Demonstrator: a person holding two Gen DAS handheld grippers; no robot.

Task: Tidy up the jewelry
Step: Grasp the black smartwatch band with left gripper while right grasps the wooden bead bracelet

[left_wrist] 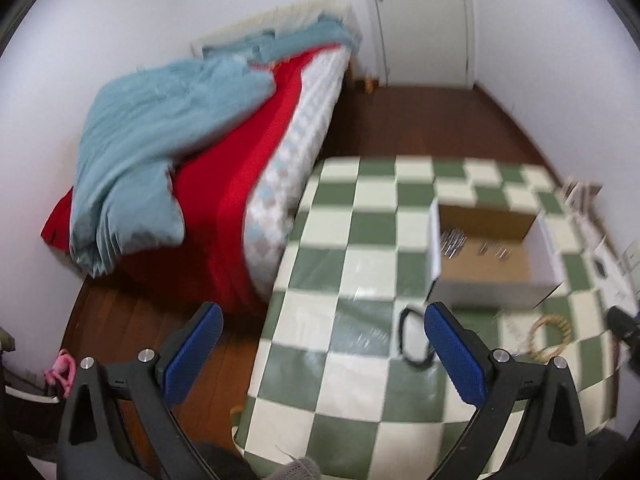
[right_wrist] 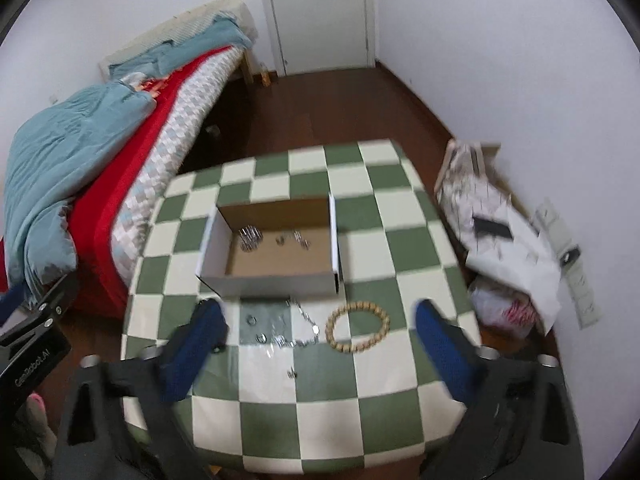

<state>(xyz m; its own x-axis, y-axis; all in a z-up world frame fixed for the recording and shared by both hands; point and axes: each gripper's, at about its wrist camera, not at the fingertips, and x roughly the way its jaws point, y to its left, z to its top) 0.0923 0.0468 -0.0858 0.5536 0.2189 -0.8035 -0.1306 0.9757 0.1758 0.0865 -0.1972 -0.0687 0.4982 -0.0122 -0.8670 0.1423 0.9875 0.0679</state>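
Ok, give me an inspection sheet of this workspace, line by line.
Surface: checkered table.
Job's things: open box holding a few silver pieces; bead bracelet, silver chain and small rings on the table in front of it; black loop nearer the left gripper.
Clutter: nothing seen on the table.
Grippers: left gripper and right gripper both open, holding nothing.
Cables: nothing seen.
Surroundings: bed, door, bags by the wall.

Bed (right_wrist: 132, 152) w/ blue duvet (left_wrist: 160, 136) — white door (right_wrist: 320, 16) — bags (right_wrist: 500, 240) by wall.
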